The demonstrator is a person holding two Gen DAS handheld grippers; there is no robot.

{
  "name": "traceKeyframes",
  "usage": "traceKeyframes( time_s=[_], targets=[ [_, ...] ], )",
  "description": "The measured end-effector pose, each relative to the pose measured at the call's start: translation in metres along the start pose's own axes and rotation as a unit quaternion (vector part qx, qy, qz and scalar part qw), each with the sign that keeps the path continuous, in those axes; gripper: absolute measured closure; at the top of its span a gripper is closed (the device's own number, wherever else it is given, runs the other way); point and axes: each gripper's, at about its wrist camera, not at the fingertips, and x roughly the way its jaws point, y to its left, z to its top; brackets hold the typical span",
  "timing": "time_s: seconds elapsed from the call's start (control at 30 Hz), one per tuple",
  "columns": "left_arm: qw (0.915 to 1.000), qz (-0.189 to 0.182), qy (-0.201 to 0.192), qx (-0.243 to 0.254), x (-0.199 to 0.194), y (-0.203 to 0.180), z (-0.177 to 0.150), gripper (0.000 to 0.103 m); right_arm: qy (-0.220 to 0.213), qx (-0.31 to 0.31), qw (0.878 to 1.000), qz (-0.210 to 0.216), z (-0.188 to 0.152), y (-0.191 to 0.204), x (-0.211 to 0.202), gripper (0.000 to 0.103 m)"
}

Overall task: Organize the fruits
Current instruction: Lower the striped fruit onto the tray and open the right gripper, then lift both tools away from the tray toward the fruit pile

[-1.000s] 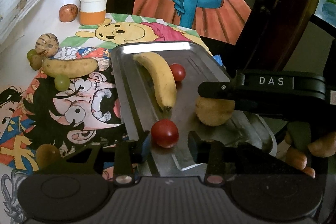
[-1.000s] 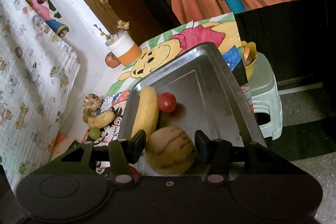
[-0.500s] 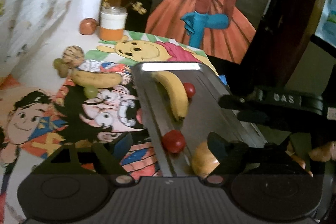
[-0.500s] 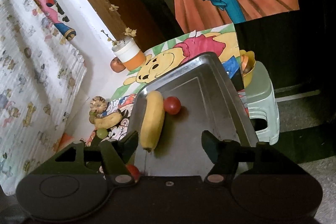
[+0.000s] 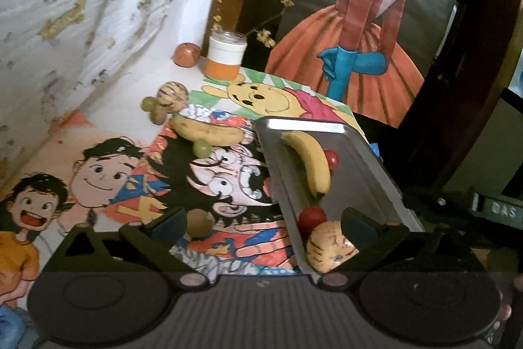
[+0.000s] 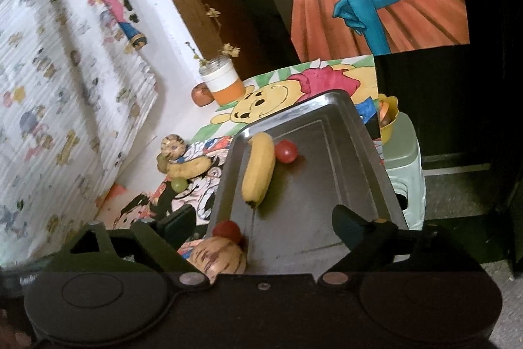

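A metal tray (image 5: 369,159) (image 6: 330,133) holds a yellow banana (image 5: 310,161) (image 6: 258,172), two red tomatoes (image 5: 331,157) (image 5: 310,218) (image 6: 286,151) (image 6: 227,231) and a striped yellow melon (image 5: 328,251) (image 6: 217,255) at its near end. My left gripper (image 5: 261,221) is open and empty, raised above the tray's near left corner. My right gripper (image 6: 264,223) is open and empty above the tray's near end. On the cartoon mat lie a second banana (image 5: 209,130) (image 6: 189,167), green grapes (image 5: 201,148), a brown fruit (image 5: 198,222) and a second striped melon (image 5: 171,92) (image 6: 173,146).
An orange-and-white jar (image 5: 226,59) (image 6: 224,82) with dried flowers and a red-brown fruit (image 5: 186,54) stand at the back by the wall. A pale plastic stool (image 6: 405,165) with a yellow bowl (image 6: 387,116) sits beyond the tray's right edge.
My right gripper let go of the striped melon, opened and drew back. My left gripper opened, left the near tomato in the tray and rose back to the left.
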Motion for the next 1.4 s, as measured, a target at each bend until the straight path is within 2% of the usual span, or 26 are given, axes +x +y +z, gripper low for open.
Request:
traceKeyframes(
  time_s=[0.17,0.47,0.87,1.13,1.4],
  targets=[
    [0.9999,0.014,-0.009,-0.003,-0.015,0.011,-0.002,0.0,0.008,-0.016,1.0,0.005,-0.01,0.012,-0.013,0.001],
    [0.9992,0.04,0.001,-0.001,-0.034,0.037,-0.013,0.0,0.048,-0.037,0.998,0.0,-0.033,0.025,-0.022,0.001],
    [0.9978,0.06,0.028,0.005,-0.044,0.062,-0.029,0.0,0.124,-0.072,0.99,-0.006,-0.066,0.047,-0.01,0.001],
    [0.9963,0.072,0.042,0.019,-0.048,0.07,-0.035,0.0,0.149,-0.107,0.983,0.007,-0.071,0.068,-0.003,0.001],
    [0.9952,0.083,0.039,0.033,-0.052,0.073,-0.028,0.0,0.149,-0.137,0.979,0.026,-0.063,0.09,0.004,0.001]
  ],
)
